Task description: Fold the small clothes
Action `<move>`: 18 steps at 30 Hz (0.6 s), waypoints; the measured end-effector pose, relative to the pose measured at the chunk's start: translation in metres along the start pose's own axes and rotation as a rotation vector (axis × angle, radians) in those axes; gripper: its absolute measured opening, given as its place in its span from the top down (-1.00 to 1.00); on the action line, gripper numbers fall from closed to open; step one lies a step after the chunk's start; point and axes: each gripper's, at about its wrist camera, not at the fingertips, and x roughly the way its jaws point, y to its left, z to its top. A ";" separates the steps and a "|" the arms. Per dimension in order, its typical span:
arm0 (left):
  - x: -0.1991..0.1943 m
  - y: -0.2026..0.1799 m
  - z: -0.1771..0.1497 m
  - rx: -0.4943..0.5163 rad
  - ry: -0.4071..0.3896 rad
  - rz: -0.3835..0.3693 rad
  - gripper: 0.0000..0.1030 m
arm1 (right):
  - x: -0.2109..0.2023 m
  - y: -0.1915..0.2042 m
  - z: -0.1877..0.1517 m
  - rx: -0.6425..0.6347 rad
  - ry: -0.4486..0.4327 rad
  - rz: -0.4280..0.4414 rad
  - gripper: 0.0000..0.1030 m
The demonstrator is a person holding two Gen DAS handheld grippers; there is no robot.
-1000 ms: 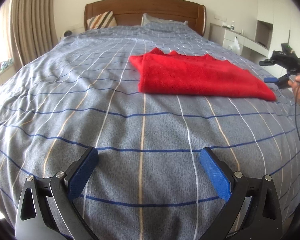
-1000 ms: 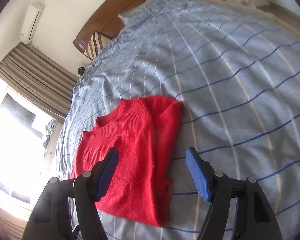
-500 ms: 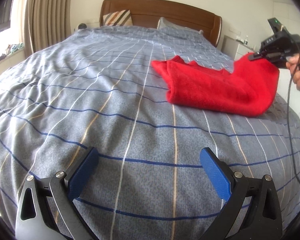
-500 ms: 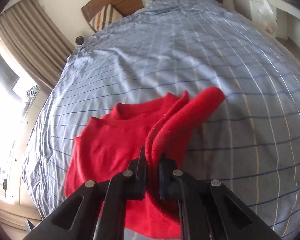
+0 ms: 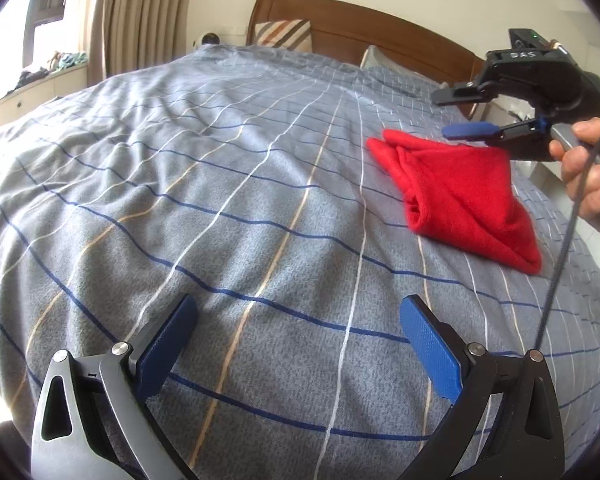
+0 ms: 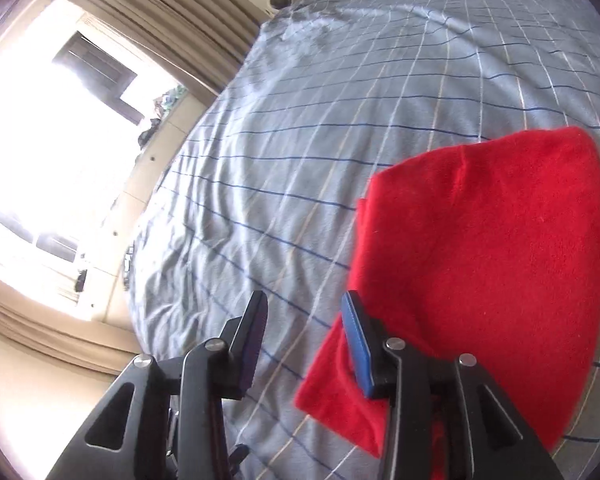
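Right gripper (image 6: 302,320) hangs open beside the folded sweater (image 6: 480,260); left gripper (image 5: 298,332), open, should press the fold flat.

Bright daylight, window (image 6: 40,128) blown out (right view); fisheye bending, dark vignette corners.
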 end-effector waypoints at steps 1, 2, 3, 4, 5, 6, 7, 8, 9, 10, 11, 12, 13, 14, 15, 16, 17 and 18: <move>0.000 0.000 0.000 -0.003 0.000 0.000 -0.98 | -0.012 0.000 -0.001 -0.010 -0.019 0.023 0.19; 0.001 0.001 0.000 -0.006 -0.001 0.001 -0.98 | -0.025 0.001 -0.003 -0.028 -0.041 0.016 0.14; 0.000 0.001 0.000 -0.010 -0.002 0.001 -0.98 | -0.039 0.001 -0.004 -0.058 -0.063 -0.017 0.13; 0.001 0.001 0.000 -0.015 -0.003 0.000 -0.98 | -0.051 -0.001 -0.005 -0.095 -0.081 -0.079 0.12; 0.000 0.002 0.000 -0.020 -0.003 -0.001 -0.98 | -0.062 -0.003 -0.008 -0.134 -0.092 -0.168 0.12; 0.000 0.002 0.000 -0.025 -0.003 -0.001 -0.98 | -0.066 -0.003 -0.008 -0.167 -0.092 -0.254 0.12; 0.001 0.002 0.000 -0.028 -0.002 -0.001 -0.98 | -0.069 -0.006 -0.009 -0.189 -0.084 -0.318 0.12; 0.001 0.002 -0.001 -0.029 0.000 0.002 -0.98 | -0.070 -0.010 -0.014 -0.204 -0.073 -0.357 0.12; 0.002 0.001 -0.001 -0.026 0.001 0.006 -0.98 | -0.068 -0.012 -0.019 -0.218 -0.066 -0.380 0.12; 0.002 0.000 -0.002 -0.020 0.000 0.011 -0.98 | -0.065 -0.012 -0.023 -0.237 -0.064 -0.398 0.13; 0.002 -0.002 -0.003 -0.013 -0.001 0.017 -0.98 | -0.059 -0.009 -0.027 -0.259 -0.069 -0.414 0.13; 0.002 -0.003 -0.004 -0.004 -0.003 0.021 -0.98 | -0.051 -0.006 -0.031 -0.281 -0.080 -0.422 0.13; 0.002 -0.004 -0.005 0.004 -0.004 0.025 -0.98 | -0.041 -0.001 -0.035 -0.301 -0.094 -0.418 0.14; 0.002 -0.006 -0.006 0.014 -0.003 0.030 -0.98 | -0.030 0.004 -0.039 -0.313 -0.107 -0.401 0.15; 0.002 -0.007 -0.007 0.024 -0.003 0.035 -0.98 | -0.017 0.009 -0.045 -0.321 -0.111 -0.369 0.15; 0.003 -0.008 -0.007 0.032 -0.004 0.038 -0.98 | 0.001 0.014 -0.053 -0.335 -0.087 -0.336 0.19; 0.003 -0.008 -0.008 0.039 -0.003 0.041 -0.98 | 0.020 0.018 -0.061 -0.355 -0.048 -0.322 0.24; 0.003 -0.009 -0.008 0.044 -0.003 0.044 -0.98 | 0.036 0.025 -0.070 -0.379 -0.015 -0.315 0.24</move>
